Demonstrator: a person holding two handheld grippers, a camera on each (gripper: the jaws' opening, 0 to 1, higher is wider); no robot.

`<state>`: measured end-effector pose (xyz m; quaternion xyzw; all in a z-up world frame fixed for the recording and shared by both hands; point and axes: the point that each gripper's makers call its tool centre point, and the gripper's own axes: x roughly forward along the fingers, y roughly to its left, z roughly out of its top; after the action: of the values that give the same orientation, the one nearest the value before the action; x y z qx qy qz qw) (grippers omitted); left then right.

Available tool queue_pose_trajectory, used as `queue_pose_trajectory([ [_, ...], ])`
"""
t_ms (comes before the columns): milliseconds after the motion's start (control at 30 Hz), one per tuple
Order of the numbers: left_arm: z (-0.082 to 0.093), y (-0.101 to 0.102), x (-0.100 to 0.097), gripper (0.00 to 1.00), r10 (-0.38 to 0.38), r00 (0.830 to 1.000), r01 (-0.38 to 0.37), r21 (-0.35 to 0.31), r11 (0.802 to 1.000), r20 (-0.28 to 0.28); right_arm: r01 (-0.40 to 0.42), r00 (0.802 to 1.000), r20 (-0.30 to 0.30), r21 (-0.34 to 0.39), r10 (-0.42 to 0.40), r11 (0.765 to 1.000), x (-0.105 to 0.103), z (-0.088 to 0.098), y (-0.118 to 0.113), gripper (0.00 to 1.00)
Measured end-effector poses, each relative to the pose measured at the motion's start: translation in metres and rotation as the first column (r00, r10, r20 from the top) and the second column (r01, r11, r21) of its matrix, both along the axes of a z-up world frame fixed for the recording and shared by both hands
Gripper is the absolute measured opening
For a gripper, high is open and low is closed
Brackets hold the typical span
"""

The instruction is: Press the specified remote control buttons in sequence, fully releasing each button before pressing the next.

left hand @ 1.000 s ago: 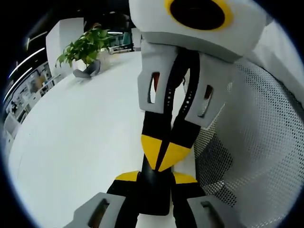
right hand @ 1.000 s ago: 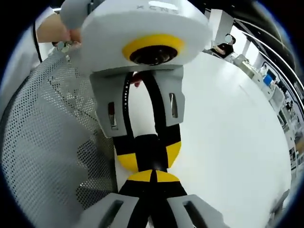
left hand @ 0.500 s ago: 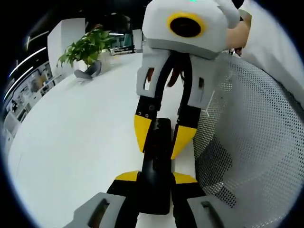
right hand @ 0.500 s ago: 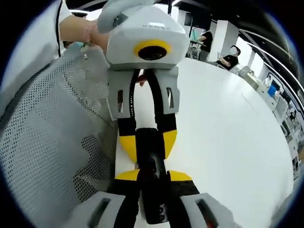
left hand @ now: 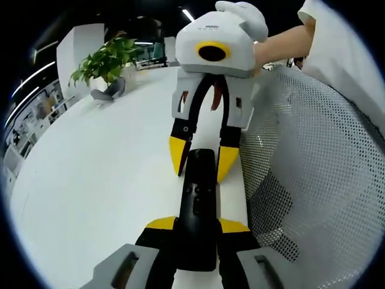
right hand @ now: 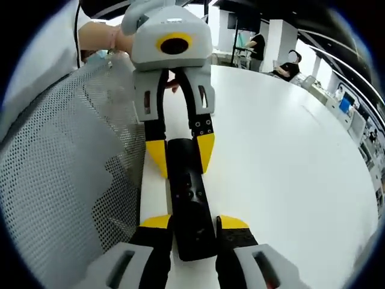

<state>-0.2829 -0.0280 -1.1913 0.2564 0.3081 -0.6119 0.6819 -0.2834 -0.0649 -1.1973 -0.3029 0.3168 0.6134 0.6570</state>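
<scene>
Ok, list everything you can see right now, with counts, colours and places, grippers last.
remote: 1, black, lying on the table, one end between each gripper's jaws
table: 1, white, under the remote
mesh panel: 1, white, perforated, along the table edge beside the remote
plant: 1, green, in a grey pot at the far end of the table
people: 2, dark clothes, seated far behind the table
left gripper: 1, grey with yellow tips, jaws around the remote's near end in its own view
right gripper: 1, same colours, jaws apart either side of the remote's other end
hand: 1, white glove, on the right gripper
</scene>
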Motion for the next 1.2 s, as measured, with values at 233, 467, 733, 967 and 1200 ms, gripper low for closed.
queue_pose_trajectory([
  [233,-0.001,-0.001,-0.001,0.24,0.001,1.000,-0.001,0.033,0.999,0.003,-0.011,1.000,0.006,-0.011,0.011,1.000,-0.003,0.002,0.004,0.23],
  [467,-0.002,0.000,-0.001,0.25,0.041,0.999,-0.041,0.039,0.998,0.006,-0.010,1.000,0.014,-0.033,0.010,0.999,-0.006,0.002,0.004,0.22],
  [733,0.012,0.007,0.001,0.28,0.295,0.955,-0.295,-0.006,0.956,-0.022,0.038,0.999,0.009,-0.019,-0.037,0.999,-0.004,0.001,0.004,0.22],
  [967,0.076,0.039,0.015,0.49,0.557,0.828,-0.556,-0.226,0.800,-0.066,0.056,0.998,0.014,0.011,-0.056,0.998,-0.003,0.002,0.004,0.21],
  [1200,0.135,0.081,0.020,0.78,0.747,0.662,-0.669,-0.504,0.547,-0.067,0.069,0.997,0.014,0.014,-0.069,0.998,-0.003,0.002,0.004,0.21],
])
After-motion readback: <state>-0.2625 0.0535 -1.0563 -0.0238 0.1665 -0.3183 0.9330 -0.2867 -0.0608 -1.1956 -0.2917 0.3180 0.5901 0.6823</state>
